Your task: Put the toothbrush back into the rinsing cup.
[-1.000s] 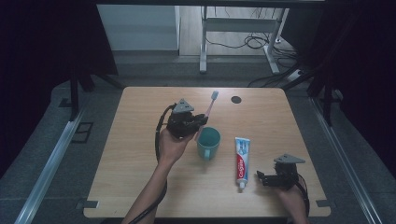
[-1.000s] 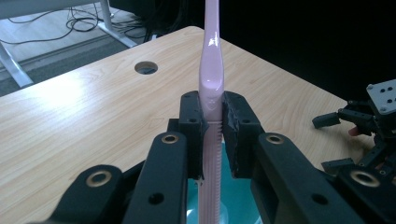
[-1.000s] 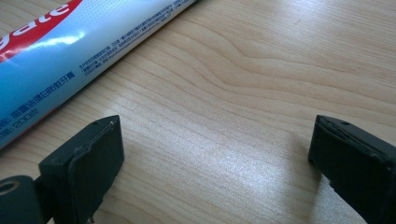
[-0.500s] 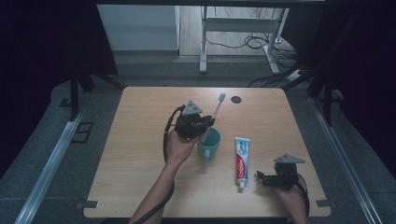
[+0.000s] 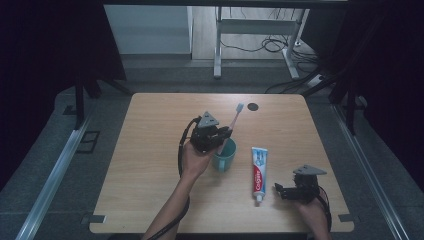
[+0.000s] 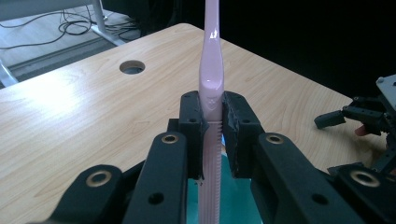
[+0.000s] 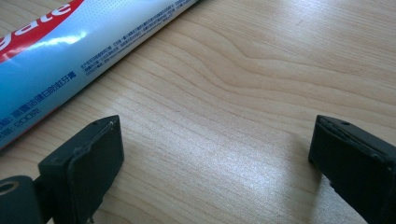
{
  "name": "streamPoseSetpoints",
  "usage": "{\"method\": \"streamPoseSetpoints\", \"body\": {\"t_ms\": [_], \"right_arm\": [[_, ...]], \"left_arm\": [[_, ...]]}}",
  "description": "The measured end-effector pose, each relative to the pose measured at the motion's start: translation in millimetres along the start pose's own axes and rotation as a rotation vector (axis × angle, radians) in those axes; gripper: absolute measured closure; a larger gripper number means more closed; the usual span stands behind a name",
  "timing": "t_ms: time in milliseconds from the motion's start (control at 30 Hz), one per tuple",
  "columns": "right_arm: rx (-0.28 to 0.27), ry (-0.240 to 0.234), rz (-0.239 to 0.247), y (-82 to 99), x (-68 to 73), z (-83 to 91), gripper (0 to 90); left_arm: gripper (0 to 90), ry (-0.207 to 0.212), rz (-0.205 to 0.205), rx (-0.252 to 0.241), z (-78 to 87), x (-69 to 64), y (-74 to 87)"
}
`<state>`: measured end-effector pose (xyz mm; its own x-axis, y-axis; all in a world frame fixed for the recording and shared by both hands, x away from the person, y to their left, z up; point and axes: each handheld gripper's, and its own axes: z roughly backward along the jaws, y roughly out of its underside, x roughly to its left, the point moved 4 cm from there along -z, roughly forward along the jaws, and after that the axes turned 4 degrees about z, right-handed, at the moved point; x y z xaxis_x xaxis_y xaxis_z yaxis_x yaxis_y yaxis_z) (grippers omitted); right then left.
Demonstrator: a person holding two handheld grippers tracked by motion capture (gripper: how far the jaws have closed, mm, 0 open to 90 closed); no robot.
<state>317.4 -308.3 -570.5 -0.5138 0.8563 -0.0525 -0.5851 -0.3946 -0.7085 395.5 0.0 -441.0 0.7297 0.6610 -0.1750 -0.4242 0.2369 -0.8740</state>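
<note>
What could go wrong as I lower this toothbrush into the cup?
The left claw pinches the pink toothbrush partway up its handle, so the tilted brush could twist in the grip. Its lower end hangs at the rim of the teal cup; catching the rim could tip the light cup. The toothpaste tube lies close beside the cup, and the open right claw rests by the tube's cap end, so a nudge could shift it.
</note>
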Motion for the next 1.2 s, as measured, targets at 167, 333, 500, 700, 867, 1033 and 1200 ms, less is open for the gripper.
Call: {"method": "streamPoseSetpoints", "body": {"t_ms": [167, 333, 500, 700, 867, 1033, 1200], "right_arm": [[0.001, -0.001, -0.001, 0.0, 0.1, 0.0, 2.9], [0.001, -0.001, 0.0, 0.1, 0.1, 0.0, 2.9], [0.0, -0.001, 0.0, 0.1, 0.1, 0.0, 2.9], [0.0, -0.001, 0.0, 0.1, 0.0, 0.0, 2.9], [0.001, -0.001, -0.001, 0.0, 0.1, 0.0, 2.9], [0.0, -0.001, 0.0, 0.0, 0.1, 0.0, 2.9], [0.0, -0.001, 0.0, -0.1, 0.1, -0.1, 2.9]], "left_arm": [[78.8, 0.0, 0.004, 0.005, -2.2, 0.4, 5.3], [78.8, -0.009, 0.006, 0.009, -4.8, 1.3, 12.1], [78.8, -0.012, 0.015, 0.015, -6.5, 2.9, 17.7], [78.8, -0.016, 0.021, 0.029, -9.8, 3.6, 24.8], [78.8, -0.02, 0.026, 0.042, -13.0, 3.7, 31.0], [78.7, -0.025, 0.027, 0.056, -15.0, 4.0, 35.9], [78.7, -0.029, 0.03, 0.07, -18.1, 4.9, 41.3]]}}
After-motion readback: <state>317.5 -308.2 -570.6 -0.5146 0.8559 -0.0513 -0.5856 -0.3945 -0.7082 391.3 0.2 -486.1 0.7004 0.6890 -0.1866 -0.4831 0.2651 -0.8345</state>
